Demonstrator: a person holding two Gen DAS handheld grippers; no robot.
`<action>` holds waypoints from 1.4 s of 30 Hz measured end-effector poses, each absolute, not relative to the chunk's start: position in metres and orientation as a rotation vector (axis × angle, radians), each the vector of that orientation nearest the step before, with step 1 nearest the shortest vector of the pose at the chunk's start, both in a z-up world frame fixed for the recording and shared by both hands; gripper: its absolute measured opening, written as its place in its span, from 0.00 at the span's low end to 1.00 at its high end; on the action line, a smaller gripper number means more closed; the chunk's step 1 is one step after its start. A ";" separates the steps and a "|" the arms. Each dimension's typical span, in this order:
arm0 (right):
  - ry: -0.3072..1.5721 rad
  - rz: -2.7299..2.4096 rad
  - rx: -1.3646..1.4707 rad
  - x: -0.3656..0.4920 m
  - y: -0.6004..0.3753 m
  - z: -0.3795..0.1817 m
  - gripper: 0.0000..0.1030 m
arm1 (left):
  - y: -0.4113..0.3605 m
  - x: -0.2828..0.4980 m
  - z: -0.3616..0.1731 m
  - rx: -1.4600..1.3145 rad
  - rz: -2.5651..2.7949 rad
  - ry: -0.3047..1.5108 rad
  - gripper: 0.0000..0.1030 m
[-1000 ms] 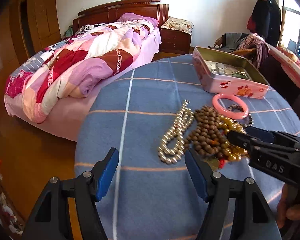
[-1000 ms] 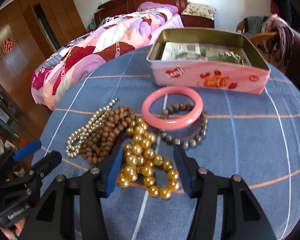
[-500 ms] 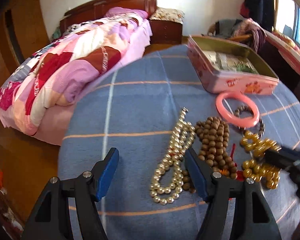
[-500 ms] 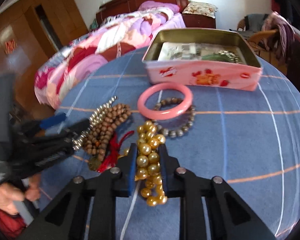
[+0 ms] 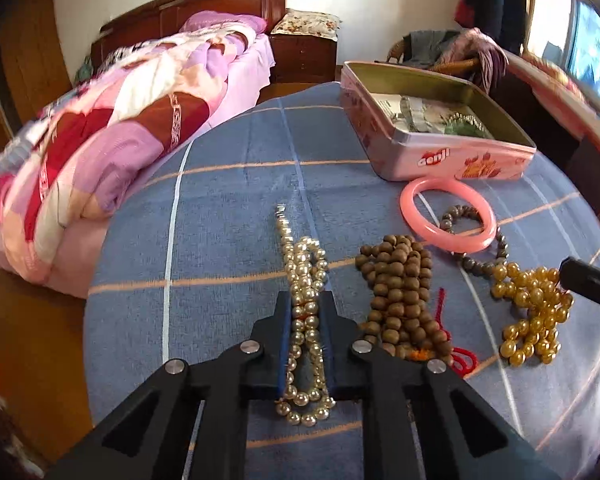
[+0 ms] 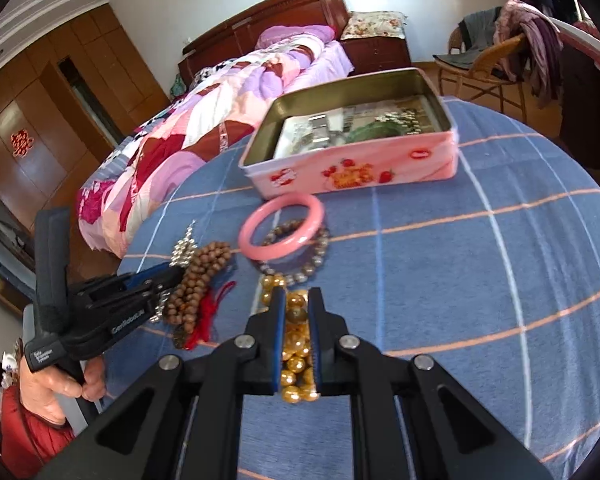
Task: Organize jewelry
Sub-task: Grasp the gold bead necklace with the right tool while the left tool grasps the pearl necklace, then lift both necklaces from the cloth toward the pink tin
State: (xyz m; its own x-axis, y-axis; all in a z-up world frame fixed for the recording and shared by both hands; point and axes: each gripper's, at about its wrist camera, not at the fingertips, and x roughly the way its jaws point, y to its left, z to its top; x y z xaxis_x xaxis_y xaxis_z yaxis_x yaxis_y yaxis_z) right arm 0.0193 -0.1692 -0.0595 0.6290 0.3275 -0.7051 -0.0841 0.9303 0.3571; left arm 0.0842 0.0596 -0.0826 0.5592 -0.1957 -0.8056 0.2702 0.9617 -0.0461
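We have the left tongs (image 5: 306, 308) pinched on the pearl necklace (image 5: 304, 280) and the right tongs (image 6: 296, 312) on the gold beads (image 6: 294, 344), both on the table (image 6: 480, 280); next, probably lift each into the tin (image 6: 352, 168).

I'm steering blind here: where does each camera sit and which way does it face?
Left wrist: on the left tongs, facing the bed, tongs closed on the pearl necklace; the right tongs' tip shows at right.
Right wrist: on the right tongs, facing the pink tin, closed on the gold beads; the left tongs and hand show at left.
Shared: tin, pink bangle, brown beads.
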 end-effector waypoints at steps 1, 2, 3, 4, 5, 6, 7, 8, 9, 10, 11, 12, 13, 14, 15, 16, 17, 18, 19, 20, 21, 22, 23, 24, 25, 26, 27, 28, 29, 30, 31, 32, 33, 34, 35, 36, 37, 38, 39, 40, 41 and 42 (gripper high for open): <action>0.864 0.236 0.306 0.019 -0.172 -0.060 0.14 | 0.064 0.083 -0.082 0.048 -0.282 0.939 0.11; 0.869 0.234 0.316 0.018 -0.176 -0.061 0.18 | 0.069 0.083 -0.082 0.002 -0.292 0.937 0.11; 0.872 0.236 0.323 0.018 -0.178 -0.062 0.20 | 0.073 0.079 -0.080 -0.036 -0.299 0.926 0.11; 0.879 0.237 0.327 0.019 -0.180 -0.063 0.23 | 0.076 0.074 -0.077 -0.060 -0.303 0.909 0.11; 0.881 0.235 0.324 0.018 -0.181 -0.063 0.33 | 0.078 0.069 -0.071 -0.079 -0.307 0.883 0.11; 0.878 0.227 0.311 0.017 -0.180 -0.062 0.48 | 0.079 0.066 -0.067 -0.091 -0.313 0.860 0.11; 0.872 0.220 0.292 0.017 -0.178 -0.061 0.52 | 0.080 0.061 -0.061 -0.107 -0.326 0.831 0.11; 0.869 0.219 0.267 0.017 -0.174 -0.060 0.55 | 0.082 0.056 -0.055 -0.124 -0.341 0.808 0.11; 0.868 0.222 0.246 0.018 -0.171 -0.060 0.55 | 0.082 0.052 -0.050 -0.141 -0.356 0.789 0.11; 0.872 0.227 0.223 0.021 -0.165 -0.060 0.55 | 0.082 0.048 -0.044 -0.153 -0.368 0.773 0.11; 0.884 0.234 0.204 0.025 -0.159 -0.063 0.56 | 0.081 0.046 -0.040 -0.158 -0.377 0.762 0.11; 0.897 0.234 0.187 0.029 -0.156 -0.067 0.57 | 0.080 0.046 -0.036 -0.156 -0.382 0.755 0.11; 0.916 0.218 0.153 0.034 -0.149 -0.072 0.57 | 0.078 0.045 -0.034 -0.152 -0.387 0.749 0.11; 0.931 0.205 0.124 0.038 -0.144 -0.077 0.57 | 0.074 0.043 -0.031 -0.143 -0.392 0.741 0.11; 0.937 0.198 0.097 0.038 -0.140 -0.080 0.58 | 0.072 0.041 -0.029 -0.132 -0.394 0.736 0.11; 0.926 0.184 0.039 0.037 -0.132 -0.080 0.58 | 0.069 0.040 -0.028 -0.120 -0.392 0.731 0.11; 0.935 0.187 0.015 0.036 -0.128 -0.080 0.58 | 0.066 0.039 -0.027 -0.110 -0.389 0.728 0.11; 0.935 0.178 -0.042 0.035 -0.122 -0.081 0.57 | 0.066 0.040 -0.028 -0.109 -0.390 0.729 0.11; 0.935 0.170 -0.084 0.033 -0.118 -0.082 0.56 | 0.064 0.039 -0.029 -0.111 -0.392 0.731 0.11; 0.932 0.175 -0.107 0.031 -0.116 -0.081 0.49 | 0.063 0.039 -0.030 -0.115 -0.394 0.735 0.11; 0.934 0.181 -0.096 0.030 -0.117 -0.080 0.32 | 0.063 0.039 -0.031 -0.119 -0.395 0.739 0.11; 0.938 0.169 -0.097 0.030 -0.119 -0.079 0.27 | 0.063 0.039 -0.032 -0.121 -0.397 0.743 0.11; 0.940 0.167 -0.096 0.029 -0.122 -0.079 0.24 | 0.062 0.038 -0.033 -0.123 -0.399 0.747 0.11; 0.940 0.171 -0.088 0.029 -0.125 -0.079 0.24 | 0.061 0.037 -0.034 -0.124 -0.402 0.748 0.11; 0.943 0.171 -0.069 0.028 -0.129 -0.079 0.24 | 0.059 0.036 -0.034 -0.125 -0.408 0.750 0.11; 0.947 0.174 -0.045 0.028 -0.132 -0.079 0.24 | 0.058 0.035 -0.034 -0.123 -0.412 0.751 0.11; 0.949 0.188 0.021 0.027 -0.141 -0.076 0.24 | 0.057 0.033 -0.034 -0.122 -0.412 0.751 0.11; 0.940 0.201 0.073 0.026 -0.147 -0.073 0.24 | 0.057 0.033 -0.034 -0.125 -0.412 0.749 0.11; 0.925 0.211 0.121 0.024 -0.153 -0.068 0.24 | 0.057 0.032 -0.033 -0.131 -0.414 0.746 0.11; 0.904 0.214 0.154 0.022 -0.159 -0.062 0.24 | 0.057 0.032 -0.032 -0.137 -0.416 0.742 0.11; 0.883 0.215 0.175 0.020 -0.163 -0.057 0.24 | 0.056 0.031 -0.031 -0.143 -0.417 0.737 0.11; 0.858 0.216 0.193 0.018 -0.168 -0.049 0.24 | 0.056 0.032 -0.029 -0.150 -0.417 0.731 0.11; 0.839 0.216 0.206 0.017 -0.171 -0.044 0.17 | 0.055 0.032 -0.028 -0.155 -0.419 0.726 0.11; 0.813 0.218 0.223 0.015 -0.175 -0.036 0.14 | 0.053 0.032 -0.026 -0.159 -0.424 0.720 0.11; 0.792 0.218 0.239 0.013 -0.179 -0.030 0.14 | 0.051 0.032 -0.025 -0.162 -0.428 0.714 0.11; 0.772 0.214 0.248 0.012 -0.182 -0.024 0.14 | 0.049 0.032 -0.023 -0.164 -0.433 0.708 0.11; 0.756 0.209 0.248 0.012 -0.183 -0.019 0.14 | 0.047 0.032 -0.021 -0.162 -0.439 0.703 0.11; 0.742 0.204 0.243 0.012 -0.184 -0.015 0.14 | 0.044 0.033 -0.020 -0.160 -0.443 0.700 0.11; 0.732 0.200 0.239 0.013 -0.184 -0.011 0.14 | 0.043 0.033 -0.020 -0.159 -0.446 0.699 0.11; 0.724 0.198 0.240 0.012 -0.185 -0.009 0.14 | 0.041 0.034 -0.019 -0.158 -0.449 0.699 0.11; 0.720 0.198 0.243 0.015 -0.185 -0.008 0.14 | 0.039 0.035 -0.019 -0.159 -0.451 0.700 0.11; 0.713 0.199 0.256 0.015 -0.187 -0.006 0.14 | 0.038 0.036 -0.019 -0.159 -0.453 0.699 0.11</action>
State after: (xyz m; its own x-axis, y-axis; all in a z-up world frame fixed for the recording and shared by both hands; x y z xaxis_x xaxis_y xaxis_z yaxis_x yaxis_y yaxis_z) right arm 0.0154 -0.1871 -0.0059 0.7400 0.2660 -0.6178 -0.0924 0.9500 0.2983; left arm 0.0360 0.0383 -0.0188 0.6733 -0.4530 -0.5843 0.3483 0.8915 -0.2898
